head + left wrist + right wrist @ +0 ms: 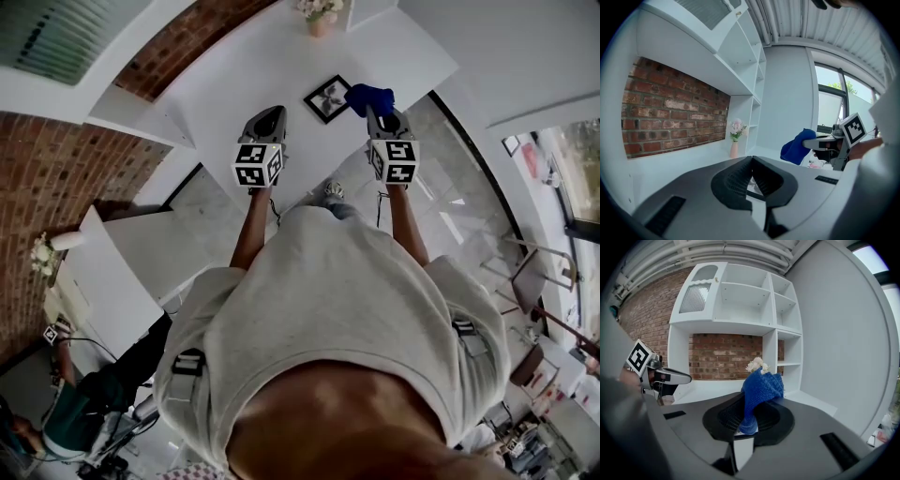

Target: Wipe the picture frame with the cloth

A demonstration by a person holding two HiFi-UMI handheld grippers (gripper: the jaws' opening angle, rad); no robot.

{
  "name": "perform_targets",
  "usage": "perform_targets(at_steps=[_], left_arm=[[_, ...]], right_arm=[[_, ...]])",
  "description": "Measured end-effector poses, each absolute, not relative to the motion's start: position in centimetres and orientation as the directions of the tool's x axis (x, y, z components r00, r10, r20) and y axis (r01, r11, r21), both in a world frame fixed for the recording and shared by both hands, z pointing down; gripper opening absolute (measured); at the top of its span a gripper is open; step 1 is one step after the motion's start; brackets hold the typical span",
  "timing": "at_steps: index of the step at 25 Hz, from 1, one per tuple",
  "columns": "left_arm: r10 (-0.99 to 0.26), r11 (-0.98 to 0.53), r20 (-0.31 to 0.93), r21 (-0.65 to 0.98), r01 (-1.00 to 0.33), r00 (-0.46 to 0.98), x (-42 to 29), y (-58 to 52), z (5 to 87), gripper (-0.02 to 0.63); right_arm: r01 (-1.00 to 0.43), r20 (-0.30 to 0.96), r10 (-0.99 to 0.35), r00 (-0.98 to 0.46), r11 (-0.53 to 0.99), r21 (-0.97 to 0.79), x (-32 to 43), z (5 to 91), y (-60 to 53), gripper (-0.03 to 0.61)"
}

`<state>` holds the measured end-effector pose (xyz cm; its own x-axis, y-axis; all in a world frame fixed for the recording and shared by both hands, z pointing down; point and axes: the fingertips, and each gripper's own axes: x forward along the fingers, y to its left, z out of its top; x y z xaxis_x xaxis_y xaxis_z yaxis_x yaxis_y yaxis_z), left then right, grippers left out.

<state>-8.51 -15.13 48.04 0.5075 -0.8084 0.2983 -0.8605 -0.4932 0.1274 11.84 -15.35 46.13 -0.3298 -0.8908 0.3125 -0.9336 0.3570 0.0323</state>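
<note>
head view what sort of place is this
Probably a mock living room in a studio: white shelves on a brick wall, a flower vase and a picture frame on the counter.

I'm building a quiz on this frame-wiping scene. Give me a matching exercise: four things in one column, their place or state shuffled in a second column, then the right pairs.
1. blue knitted cloth
2. black square picture frame
3. pale pink vase of flowers
4. left gripper

A. at the far back of the white counter
B. shut, nothing between its jaws
C. clamped in the right gripper
D. on that counter, just ahead of both grippers

Pairs: 1-C, 2-D, 3-A, 4-B
</note>
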Motion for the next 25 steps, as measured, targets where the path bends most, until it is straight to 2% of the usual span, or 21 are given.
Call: perform_targets(at_steps=[25], left_arm=[[-0.827, -0.477, 0.263, 0.139, -0.868, 0.497, -10.2, -11.5, 47.1, 0.015]], right_arm=[[-0.936, 0.314, -0.891, -0.327, 0.352, 0.024, 10.6, 46.1, -10.2, 0.055]])
